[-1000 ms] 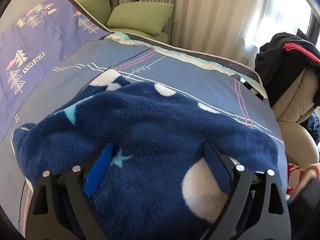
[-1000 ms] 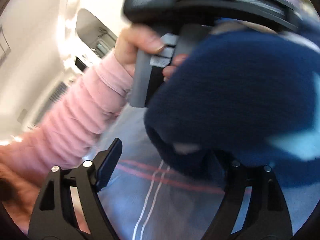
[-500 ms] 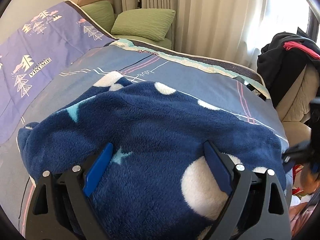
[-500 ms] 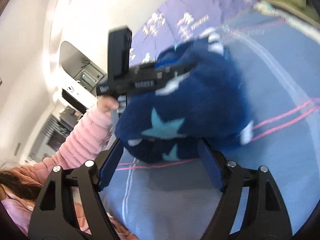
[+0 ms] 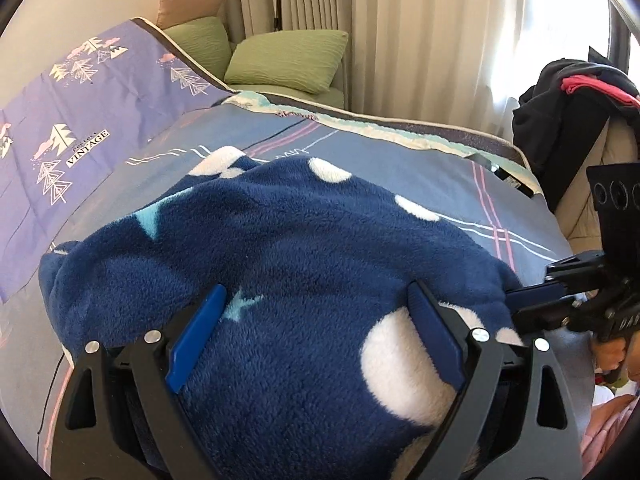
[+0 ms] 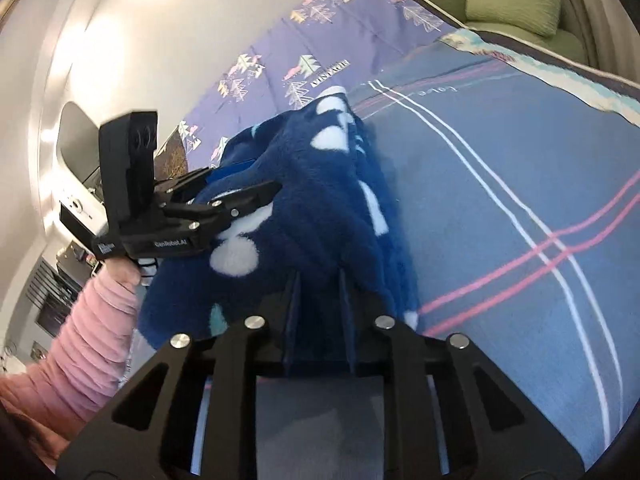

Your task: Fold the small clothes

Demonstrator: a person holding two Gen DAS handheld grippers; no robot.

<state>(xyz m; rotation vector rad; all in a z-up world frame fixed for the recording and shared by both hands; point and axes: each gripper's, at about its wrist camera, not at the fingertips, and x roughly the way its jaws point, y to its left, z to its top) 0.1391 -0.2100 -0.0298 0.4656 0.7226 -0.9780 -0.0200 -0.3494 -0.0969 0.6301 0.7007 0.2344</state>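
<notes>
A dark blue fleece garment (image 5: 304,264) with white spots and pale blue stars lies bunched on the bed. My left gripper (image 5: 316,320) is open, its fingers wide apart over the near part of the fleece. My right gripper (image 6: 318,284) is shut on the fleece's right edge (image 6: 320,216). In the left wrist view the right gripper (image 5: 520,300) reaches in from the right and pinches that edge. In the right wrist view the left gripper (image 6: 240,188) rests on top of the fleece at the left.
The bed has a blue cover (image 5: 400,168) with pink and white lines. A purple tree-print sheet (image 5: 80,120) lies at the left. Green cushions (image 5: 288,60) sit at the back by curtains. A chair with dark clothes (image 5: 576,120) stands at the right.
My right gripper swung round to the fleece's right edge and closed on it. My left gripper stayed open over the fleece, which has shifted only slightly.
</notes>
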